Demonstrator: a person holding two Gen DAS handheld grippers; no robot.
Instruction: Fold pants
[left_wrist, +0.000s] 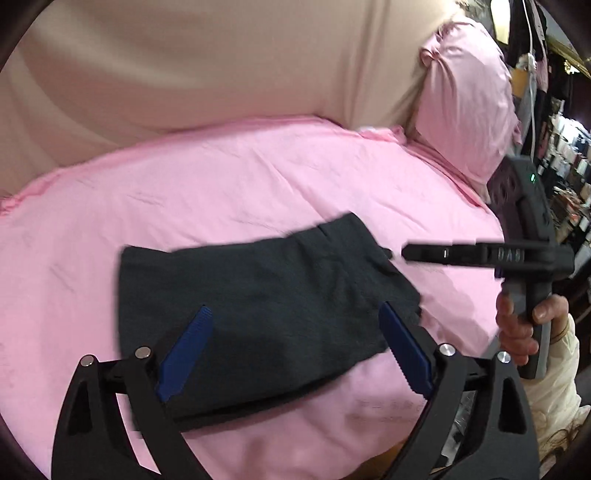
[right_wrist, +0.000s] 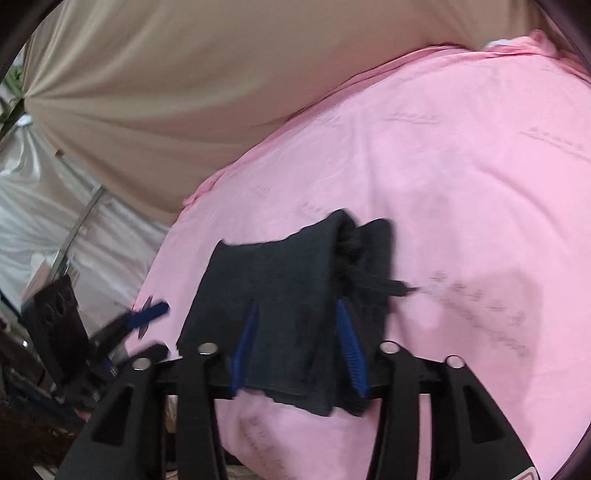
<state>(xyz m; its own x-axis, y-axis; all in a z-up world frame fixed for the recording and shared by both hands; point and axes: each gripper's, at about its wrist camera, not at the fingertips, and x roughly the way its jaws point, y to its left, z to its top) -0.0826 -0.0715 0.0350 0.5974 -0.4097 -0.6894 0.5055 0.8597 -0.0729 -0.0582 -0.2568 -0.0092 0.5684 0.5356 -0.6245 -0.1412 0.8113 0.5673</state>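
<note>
The dark pants lie folded into a compact rectangle on the pink bed sheet. My left gripper is open, its blue pads wide apart above the near part of the pants, holding nothing. My right gripper is open above the pants, whose drawstring pokes out to the right. The right gripper also shows side-on in the left wrist view, just right of the pants. The left gripper shows blurred at the left of the right wrist view.
A pink pillow leans at the bed's far right corner. A beige fabric wall runs behind the bed. Cluttered shelves stand at the right. A silvery curtain hangs left of the bed.
</note>
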